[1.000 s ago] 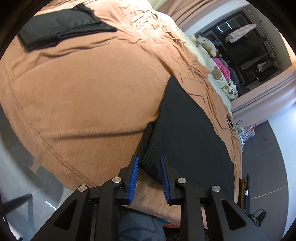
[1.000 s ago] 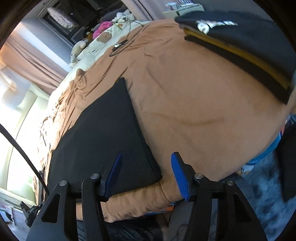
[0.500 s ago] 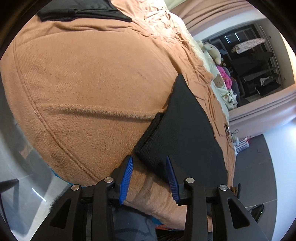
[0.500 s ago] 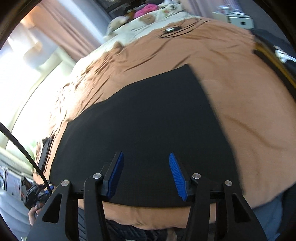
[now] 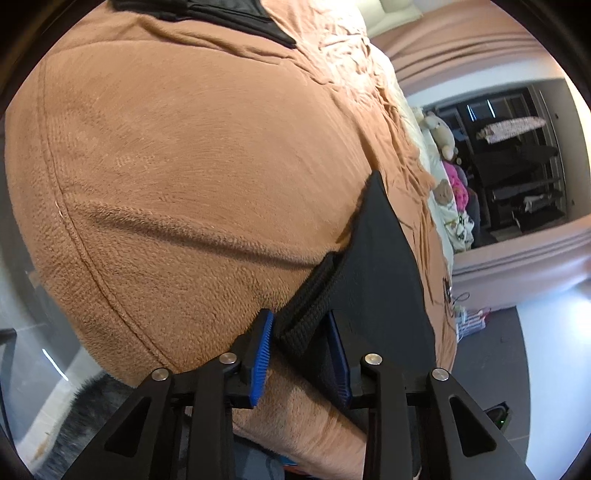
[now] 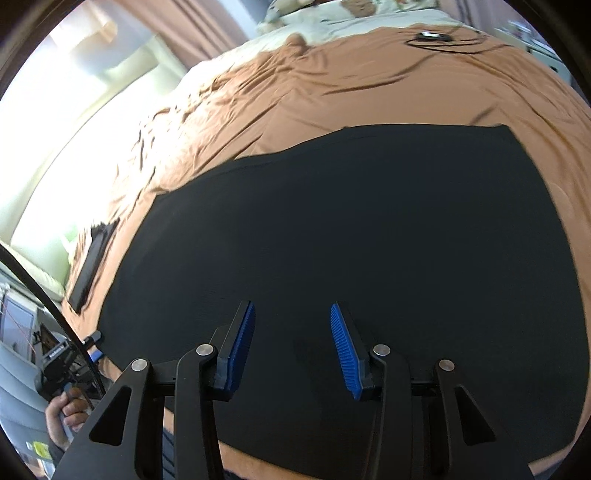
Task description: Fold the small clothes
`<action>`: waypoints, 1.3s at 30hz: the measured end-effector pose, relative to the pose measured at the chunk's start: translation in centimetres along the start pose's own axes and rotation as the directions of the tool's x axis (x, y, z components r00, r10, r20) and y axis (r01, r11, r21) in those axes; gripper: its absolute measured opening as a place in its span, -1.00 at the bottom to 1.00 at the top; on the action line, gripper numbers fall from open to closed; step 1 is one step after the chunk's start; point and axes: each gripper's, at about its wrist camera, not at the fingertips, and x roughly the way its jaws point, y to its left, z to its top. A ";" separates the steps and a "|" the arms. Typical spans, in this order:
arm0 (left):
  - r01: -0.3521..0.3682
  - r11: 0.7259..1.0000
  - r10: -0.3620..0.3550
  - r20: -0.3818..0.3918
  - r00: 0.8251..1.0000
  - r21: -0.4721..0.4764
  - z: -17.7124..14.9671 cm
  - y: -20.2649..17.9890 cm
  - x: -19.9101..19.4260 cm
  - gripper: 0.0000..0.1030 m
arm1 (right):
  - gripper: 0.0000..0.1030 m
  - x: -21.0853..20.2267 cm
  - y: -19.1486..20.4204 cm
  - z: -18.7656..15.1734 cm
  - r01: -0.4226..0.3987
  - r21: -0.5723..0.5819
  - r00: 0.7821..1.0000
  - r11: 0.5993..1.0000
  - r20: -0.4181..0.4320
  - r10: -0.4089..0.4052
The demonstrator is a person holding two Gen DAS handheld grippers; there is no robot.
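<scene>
On a brown bedspread (image 5: pixel 192 177), the black garment (image 6: pixel 351 229) lies flat; its ribbed corner (image 5: pixel 306 317) sits between the left gripper (image 5: pixel 299 350)'s 2 narrowly parted fingers, while the right gripper (image 6: pixel 291 347) hovers wide above.

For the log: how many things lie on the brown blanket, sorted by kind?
Black garments: 2, the black garment spread out near the hand-held grippers and the dark folded clothing at the far edge.
Flat dark devices: 1, the flat dark device.
Cables: 1, the black cable.
Total: 4
</scene>
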 end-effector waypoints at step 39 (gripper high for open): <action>0.024 0.990 -0.016 0.061 0.998 -0.140 -0.6 1.0 0.2 -0.78 | -0.49 18.6 5.9 13.6 0.211 -0.101 0.974 0.972 -0.060 -0.218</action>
